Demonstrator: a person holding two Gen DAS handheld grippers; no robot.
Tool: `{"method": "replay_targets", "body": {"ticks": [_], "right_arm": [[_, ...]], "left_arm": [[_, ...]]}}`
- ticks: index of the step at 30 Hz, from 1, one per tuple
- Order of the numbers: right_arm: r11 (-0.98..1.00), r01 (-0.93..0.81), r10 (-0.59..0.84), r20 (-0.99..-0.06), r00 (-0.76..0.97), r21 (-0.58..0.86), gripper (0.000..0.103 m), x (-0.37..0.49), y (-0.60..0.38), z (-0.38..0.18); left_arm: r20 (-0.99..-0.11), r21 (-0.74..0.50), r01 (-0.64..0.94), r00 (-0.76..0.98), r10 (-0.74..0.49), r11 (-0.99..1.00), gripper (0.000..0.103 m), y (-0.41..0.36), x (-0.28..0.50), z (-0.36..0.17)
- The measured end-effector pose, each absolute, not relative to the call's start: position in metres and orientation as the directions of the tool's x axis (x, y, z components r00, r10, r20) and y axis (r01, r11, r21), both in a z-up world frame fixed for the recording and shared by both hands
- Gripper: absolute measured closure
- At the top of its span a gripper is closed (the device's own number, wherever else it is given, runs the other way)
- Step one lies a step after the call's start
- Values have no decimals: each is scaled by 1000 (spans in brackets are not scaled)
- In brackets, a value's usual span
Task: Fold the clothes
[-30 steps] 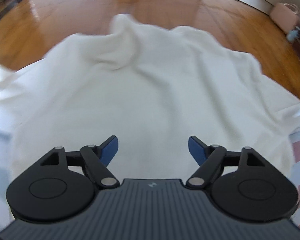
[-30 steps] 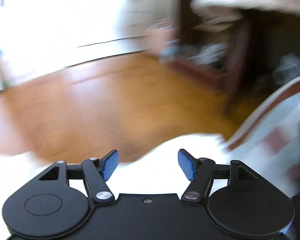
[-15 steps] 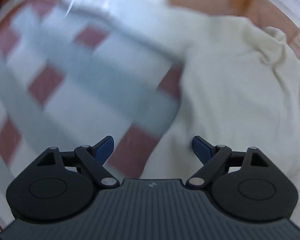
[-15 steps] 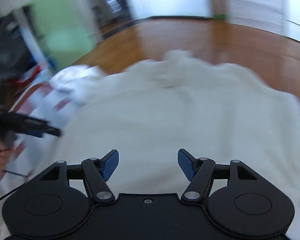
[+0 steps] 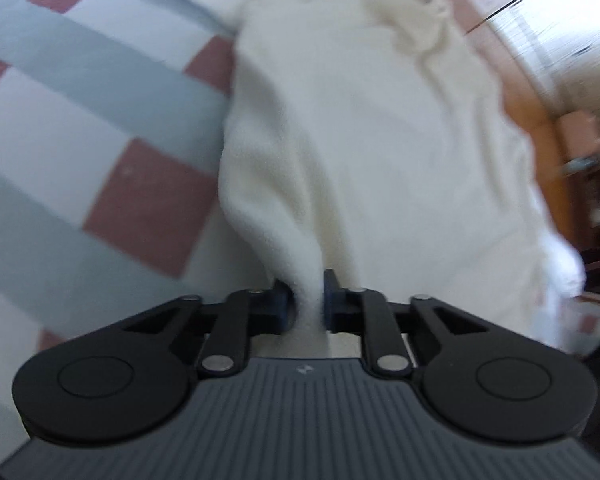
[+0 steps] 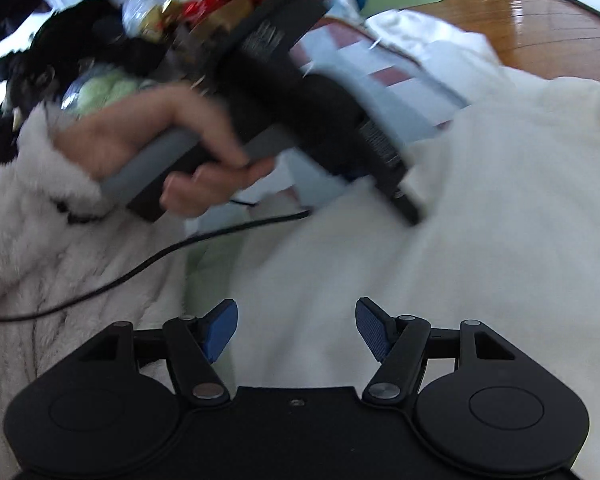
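My left gripper [image 5: 305, 300] is closing on the garment [image 5: 380, 128] edge, to lift it for a fold. My right gripper [image 6: 296, 330] waits released above the cloth.

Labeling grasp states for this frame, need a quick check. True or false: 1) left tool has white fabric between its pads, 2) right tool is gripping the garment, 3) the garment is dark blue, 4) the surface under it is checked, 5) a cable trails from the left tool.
1) True: the left tool is closing on a fold of the white garment.
2) False: the right tool is open above the fabric.
3) False: it is white.
4) True: the checked cover is grey, white and red.
5) True: a black cable.
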State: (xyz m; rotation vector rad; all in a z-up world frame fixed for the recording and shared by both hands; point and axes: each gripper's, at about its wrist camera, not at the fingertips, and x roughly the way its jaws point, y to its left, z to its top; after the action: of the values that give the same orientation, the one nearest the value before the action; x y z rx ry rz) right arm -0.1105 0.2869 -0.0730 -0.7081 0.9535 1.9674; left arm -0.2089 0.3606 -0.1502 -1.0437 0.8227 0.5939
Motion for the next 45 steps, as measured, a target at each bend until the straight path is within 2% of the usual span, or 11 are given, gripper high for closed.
{"method": "replay_targets", "body": {"ticks": [6,7,8,12,14,16,25,34,36,41,45], "right_arm": [[-372,-869,432,-769,-472,325,37,-136,298,-91],[-383,-877,444,-774,-451,291,52,-140,297,-92],[-393,-885,459,-781,-424,250,88,-144,296,-93],[-295,-942,558,-772,-304,158,89,-126,288,-86],[-186,-974,607,-764,-219,131,90,-105,282,-82],[-86,-992,619,-776,-124,90,90,-83,277,-84],[200,-930,629,-768,-118,307,91,8,252,-103],[199,-899,664,-728,-168,389,91,10,255,-108],[182,-895,679,-710,-185,407,91,10,252,-105],[169,-893,700,-688,-190,418,91,11,248,-103],[188,-871,709,-677,-200,455,91,17,242,-105]], "left_arm": [[-757,-581,-701,652,41,413,90,359,-204,-140],[-745,-596,-690,666,37,412,90,360,-204,-140],[-734,-607,-677,679,34,416,90,359,-206,-138],[-706,-620,-664,705,73,419,81,366,-206,-133],[-705,-588,-675,698,125,446,56,370,-201,-128],[-708,-542,-688,683,179,482,46,370,-197,-120],[-691,-492,-554,718,87,672,43,337,-170,-103],[-641,-500,-433,768,16,750,33,305,-146,-91],[-630,-513,-471,775,58,718,37,310,-146,-95],[-641,-556,-514,765,56,653,98,324,-148,-105],[-638,-548,-519,767,74,656,97,323,-155,-102]]}}
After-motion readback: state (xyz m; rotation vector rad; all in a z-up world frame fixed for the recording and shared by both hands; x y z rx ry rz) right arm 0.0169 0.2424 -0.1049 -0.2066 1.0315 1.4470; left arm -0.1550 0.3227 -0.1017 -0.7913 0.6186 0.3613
